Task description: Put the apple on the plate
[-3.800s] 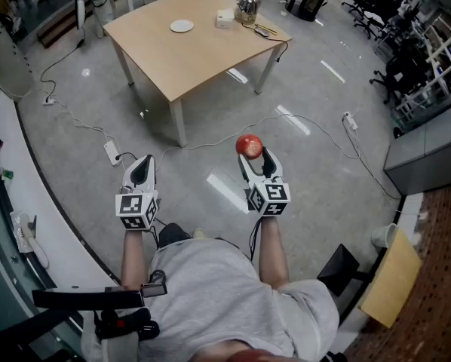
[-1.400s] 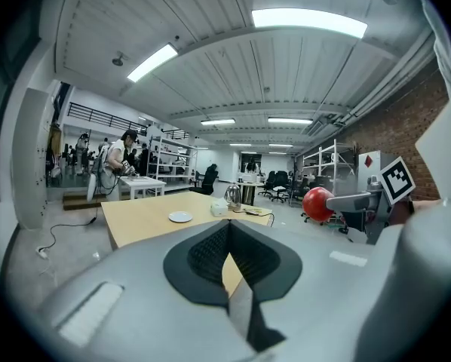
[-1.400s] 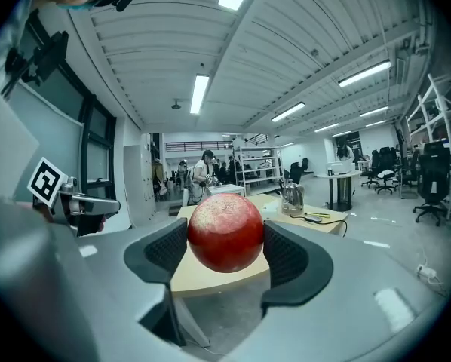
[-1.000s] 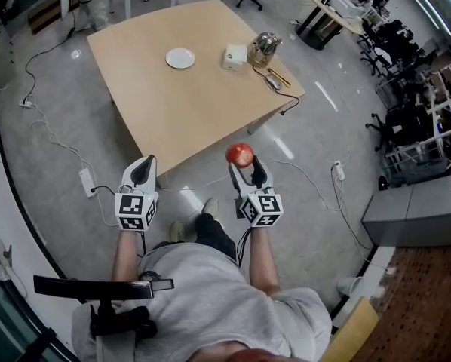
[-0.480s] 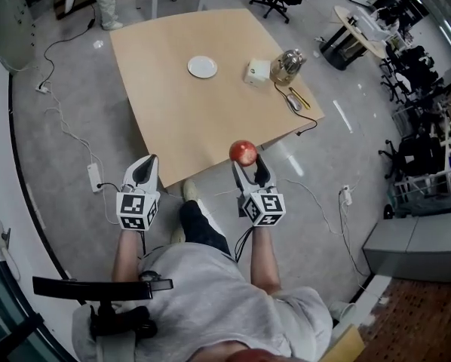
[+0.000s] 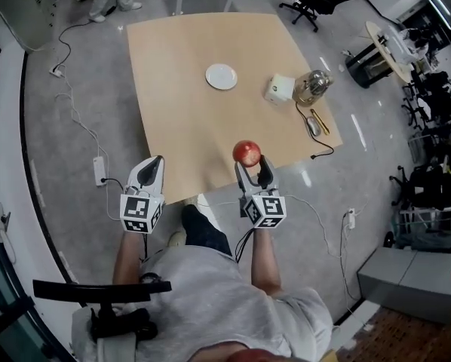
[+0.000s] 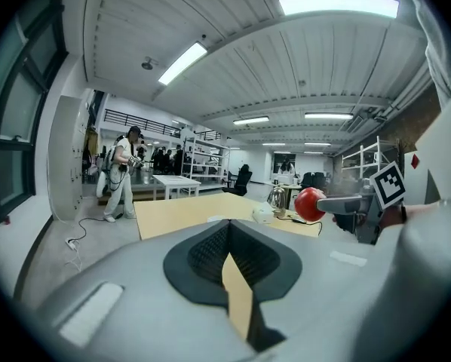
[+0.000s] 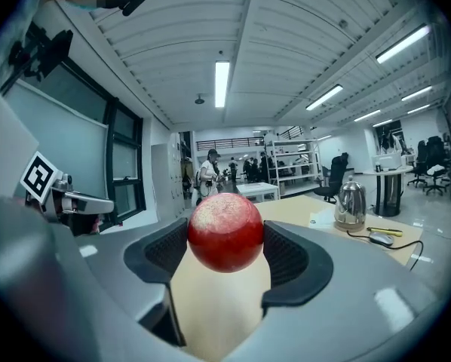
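Note:
A red apple [image 6: 246,152] is clamped between the jaws of my right gripper [image 6: 249,160], held in the air over the near edge of the wooden table [image 6: 176,89]. In the right gripper view the apple [image 8: 225,231] fills the gap between the two dark pads. A small white plate [image 6: 222,76] lies farther back on the table, well beyond the apple. My left gripper [image 6: 155,163] hovers at the table's near left edge with its jaws together and nothing in them. From the left gripper view the apple [image 7: 310,204] shows off to the right.
A white box [image 6: 280,88], a metal kettle [image 6: 312,87], a mouse [image 6: 313,127] and a yellow pen [image 6: 321,121] sit at the table's right side. Cables and a power strip [image 6: 99,170] lie on the floor at left. A person [image 7: 124,173] stands beyond the table.
The table has come closer in the head view. Both grippers now reach its near edge, and the apple has stayed in the right gripper throughout.

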The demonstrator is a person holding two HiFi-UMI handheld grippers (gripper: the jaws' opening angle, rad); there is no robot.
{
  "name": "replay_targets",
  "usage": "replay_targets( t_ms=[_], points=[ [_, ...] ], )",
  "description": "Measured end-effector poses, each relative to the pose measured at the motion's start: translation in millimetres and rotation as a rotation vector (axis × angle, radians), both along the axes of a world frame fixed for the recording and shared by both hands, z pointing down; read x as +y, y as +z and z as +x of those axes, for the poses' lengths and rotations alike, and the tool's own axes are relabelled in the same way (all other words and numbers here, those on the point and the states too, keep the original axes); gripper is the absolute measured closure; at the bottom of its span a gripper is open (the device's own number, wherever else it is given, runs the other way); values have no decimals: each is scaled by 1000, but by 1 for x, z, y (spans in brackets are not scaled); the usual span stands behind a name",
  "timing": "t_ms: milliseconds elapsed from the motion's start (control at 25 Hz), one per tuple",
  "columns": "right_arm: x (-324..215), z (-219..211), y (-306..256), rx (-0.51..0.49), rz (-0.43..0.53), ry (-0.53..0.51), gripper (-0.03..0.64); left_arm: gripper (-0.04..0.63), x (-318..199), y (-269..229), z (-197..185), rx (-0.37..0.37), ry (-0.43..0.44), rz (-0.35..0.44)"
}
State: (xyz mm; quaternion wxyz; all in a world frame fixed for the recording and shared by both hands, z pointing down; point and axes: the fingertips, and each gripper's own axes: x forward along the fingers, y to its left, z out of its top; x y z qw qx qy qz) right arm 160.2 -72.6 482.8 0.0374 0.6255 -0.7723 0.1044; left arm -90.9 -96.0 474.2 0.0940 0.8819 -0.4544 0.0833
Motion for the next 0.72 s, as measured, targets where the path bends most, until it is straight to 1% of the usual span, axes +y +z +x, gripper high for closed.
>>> replay_targets(
  t_ms=[200,360,720],
  points=[
    [-37,2,18,1,-22,-35,295,575,-25,14,8,-16,-14,-28],
    [-61,7,31,-7,-41,-42,296,575,-40,23,16,-17,-18,-55],
    [-120,12,52,8,-32,-81,295,575,-69,45,22,-46,-38,-102]
  ],
)
